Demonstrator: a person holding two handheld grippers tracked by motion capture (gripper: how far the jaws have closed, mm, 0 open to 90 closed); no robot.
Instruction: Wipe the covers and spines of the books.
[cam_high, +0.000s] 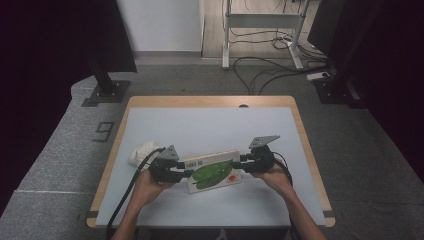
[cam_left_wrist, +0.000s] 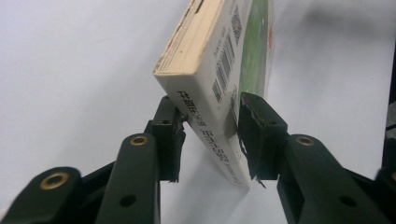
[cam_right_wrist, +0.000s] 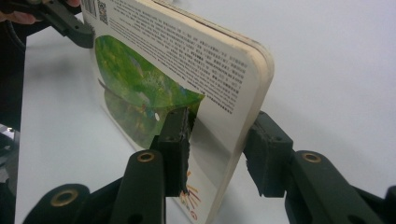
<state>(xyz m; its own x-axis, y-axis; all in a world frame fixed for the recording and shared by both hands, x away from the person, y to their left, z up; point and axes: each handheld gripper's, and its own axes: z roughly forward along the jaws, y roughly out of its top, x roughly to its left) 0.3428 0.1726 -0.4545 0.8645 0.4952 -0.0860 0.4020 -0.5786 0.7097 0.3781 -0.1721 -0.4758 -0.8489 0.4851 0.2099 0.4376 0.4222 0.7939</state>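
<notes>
Tabletop (cam_high: 210, 125): pale, smooth, matte surface with wooden edging. Book (cam_high: 214, 172): thick board type, rounded corners, glossy cover with green leaf print, cream page edges, barcode near spine; raised near front centre, spanning between both grippers. Left gripper (cam_high: 186, 173): black fingers (cam_left_wrist: 169, 135) clamped on spine end. Right gripper (cam_high: 242, 164): fingers (cam_right_wrist: 175, 140) clamped on opposite edge. Crumpled white cloth (cam_high: 141, 152): at left, apart.
</notes>
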